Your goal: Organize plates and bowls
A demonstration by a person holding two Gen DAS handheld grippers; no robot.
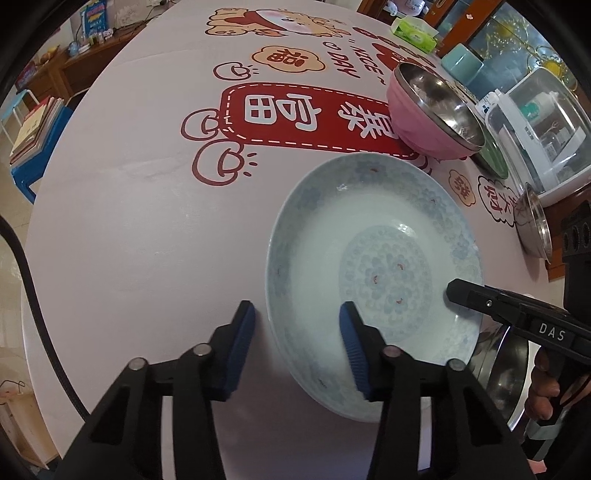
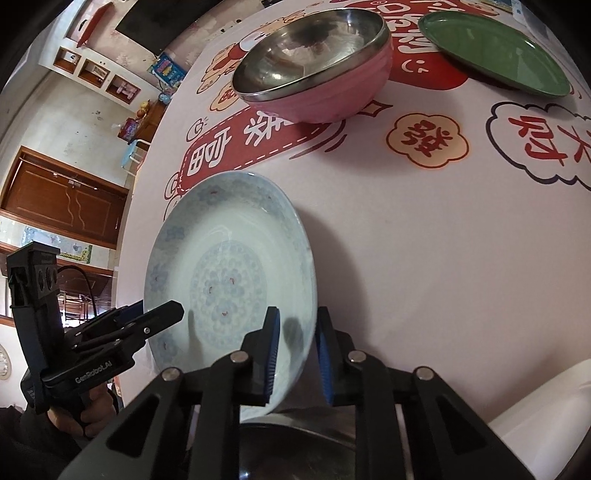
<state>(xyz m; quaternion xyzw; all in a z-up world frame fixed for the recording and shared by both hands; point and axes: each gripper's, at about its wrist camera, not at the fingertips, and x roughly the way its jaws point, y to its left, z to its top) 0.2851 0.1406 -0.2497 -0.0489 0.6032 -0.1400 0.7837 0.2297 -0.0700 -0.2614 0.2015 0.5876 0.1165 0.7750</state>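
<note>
Both grippers straddle the blue-patterned plate [image 1: 373, 266] rim, left gripper [image 1: 297, 343] still apart, right gripper [image 2: 297, 354] near-clamped; next likely calls for an even lift w/ both.

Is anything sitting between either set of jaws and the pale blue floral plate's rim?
Nothing visible. The left gripper straddles the pale blue floral plate at one edge, and the right gripper straddles the opposite rim, with only the plate's rim between each pair of jaws.

Domestic dining room. A worktop [image 1: 129, 221] under a cartoon-printed cloth carries household dishes; beyond the left claw [image 1: 295, 332] stand a tissue box [image 1: 415, 33] and a glass-fronted cabinet [image 1: 517, 40]. Wooden doors [image 2: 62, 199] and wall niches [image 2: 96, 70] lie left of the right claw [image 2: 295, 354].
</note>
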